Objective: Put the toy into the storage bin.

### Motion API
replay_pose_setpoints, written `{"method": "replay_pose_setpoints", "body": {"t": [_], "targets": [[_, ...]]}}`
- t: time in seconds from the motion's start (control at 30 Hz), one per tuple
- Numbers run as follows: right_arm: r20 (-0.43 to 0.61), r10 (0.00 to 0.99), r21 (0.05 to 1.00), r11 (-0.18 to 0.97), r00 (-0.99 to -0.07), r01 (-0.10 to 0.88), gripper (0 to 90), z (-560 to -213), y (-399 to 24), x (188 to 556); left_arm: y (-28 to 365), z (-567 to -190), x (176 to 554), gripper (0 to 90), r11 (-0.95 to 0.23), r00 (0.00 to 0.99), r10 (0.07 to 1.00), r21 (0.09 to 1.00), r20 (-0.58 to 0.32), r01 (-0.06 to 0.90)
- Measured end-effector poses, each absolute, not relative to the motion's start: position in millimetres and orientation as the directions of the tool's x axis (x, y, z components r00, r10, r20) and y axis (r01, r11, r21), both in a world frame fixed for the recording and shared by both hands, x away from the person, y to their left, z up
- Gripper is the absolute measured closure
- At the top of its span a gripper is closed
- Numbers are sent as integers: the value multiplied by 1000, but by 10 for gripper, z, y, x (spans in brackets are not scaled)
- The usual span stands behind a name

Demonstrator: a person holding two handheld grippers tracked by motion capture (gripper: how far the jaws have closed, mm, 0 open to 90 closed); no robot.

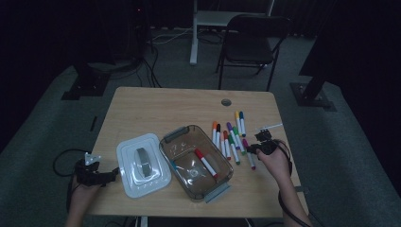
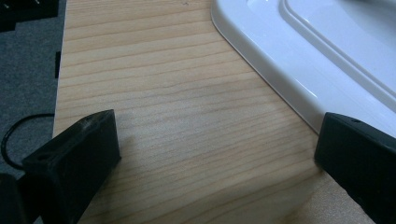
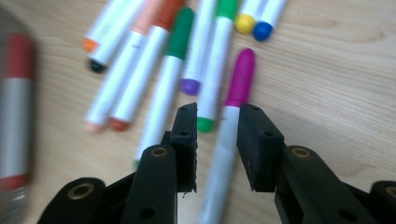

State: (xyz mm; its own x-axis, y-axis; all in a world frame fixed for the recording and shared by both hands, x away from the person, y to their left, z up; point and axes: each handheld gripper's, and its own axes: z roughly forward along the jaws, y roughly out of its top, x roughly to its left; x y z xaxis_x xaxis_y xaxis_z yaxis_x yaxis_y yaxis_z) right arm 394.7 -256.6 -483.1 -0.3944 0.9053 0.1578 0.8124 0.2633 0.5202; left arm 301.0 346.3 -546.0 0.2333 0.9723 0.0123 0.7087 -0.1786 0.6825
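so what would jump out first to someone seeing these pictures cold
The fan of white-barrelled markers with coloured caps on the wooden table, right of the smoky clear plastic box with a red-capped marker inside. The right gripper straddles the magenta-capped marker, jaws slightly apart. The white plastic lid lies left of the box, the left gripper open beside it.

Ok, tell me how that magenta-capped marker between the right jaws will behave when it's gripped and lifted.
The magenta-capped marker looks rigid and probably light. Its round, smooth barrel may roll or slip. The right gripper straddles it near the cap, so the long end might droop.
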Motion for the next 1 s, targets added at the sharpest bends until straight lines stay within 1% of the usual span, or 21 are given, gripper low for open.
{"method": "replay_pose_setpoints", "body": {"t": [0.17, 0.3, 0.57, 0.7, 1.0], "targets": [[149, 923, 486, 245, -356, 839, 685, -5012, -2585, 4076, 3463, -5460, 3010, 5, -179, 233, 972, 683, 12, 709], [149, 928, 464, 239, -342, 853, 691, -5102, -2580, 4130, 3463, -5460, 3010, 5, -179, 233, 972, 682, 12, 709], [136, 938, 459, 225, -318, 860, 717, -5136, -2647, 4117, 3463, -5460, 3010, 5, -179, 233, 972, 683, 12, 709], [129, 944, 452, 218, -305, 865, 748, -5160, -2675, 4107, 3463, -5460, 3010, 5, -179, 233, 972, 683, 12, 709], [170, 949, 445, 168, -267, 880, 766, -5136, -2753, 4082, 3463, -5460, 3010, 5, -178, 233, 972, 683, 12, 709]]}}
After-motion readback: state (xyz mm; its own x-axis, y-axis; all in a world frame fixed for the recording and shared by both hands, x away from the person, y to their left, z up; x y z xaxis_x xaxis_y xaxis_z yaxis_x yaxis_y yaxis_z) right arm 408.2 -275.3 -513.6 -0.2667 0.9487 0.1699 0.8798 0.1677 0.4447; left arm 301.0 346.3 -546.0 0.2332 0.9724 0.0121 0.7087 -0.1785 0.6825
